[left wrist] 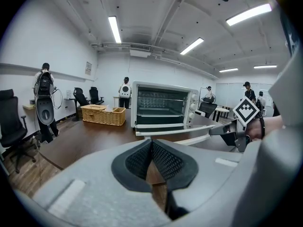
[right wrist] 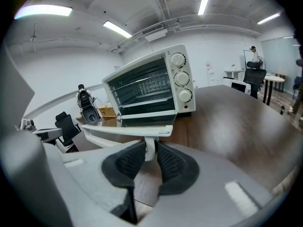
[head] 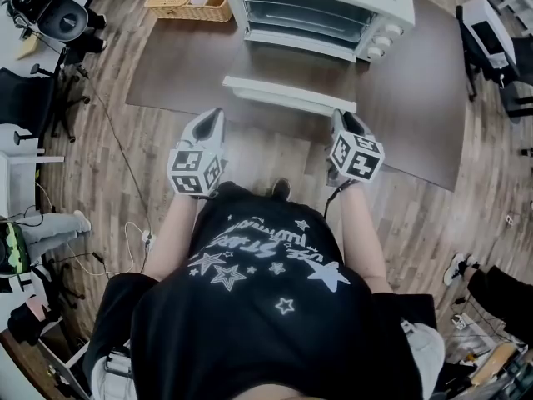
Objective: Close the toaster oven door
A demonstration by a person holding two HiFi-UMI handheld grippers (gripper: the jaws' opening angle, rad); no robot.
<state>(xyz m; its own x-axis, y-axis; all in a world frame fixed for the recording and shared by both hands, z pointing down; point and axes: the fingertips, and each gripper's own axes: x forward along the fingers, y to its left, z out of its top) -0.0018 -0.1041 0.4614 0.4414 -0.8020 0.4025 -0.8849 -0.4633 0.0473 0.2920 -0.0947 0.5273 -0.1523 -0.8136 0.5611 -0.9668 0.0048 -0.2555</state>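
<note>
Three toaster oven (right wrist: 147, 86) knobs (right wrist: 181, 78) (markings unreadable).

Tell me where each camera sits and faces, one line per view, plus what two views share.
Head view: on the person's head, facing steeply down at the table; shows arms, shirt, left gripper and right gripper.
Left gripper view: on the left gripper, facing the toaster oven from the front, past its own shut, empty jaws.
Right gripper view: on the right gripper, facing the oven's knob side; its jaws pinch the door handle.
Shared: both gripper views show the door handle and the open oven.
</note>
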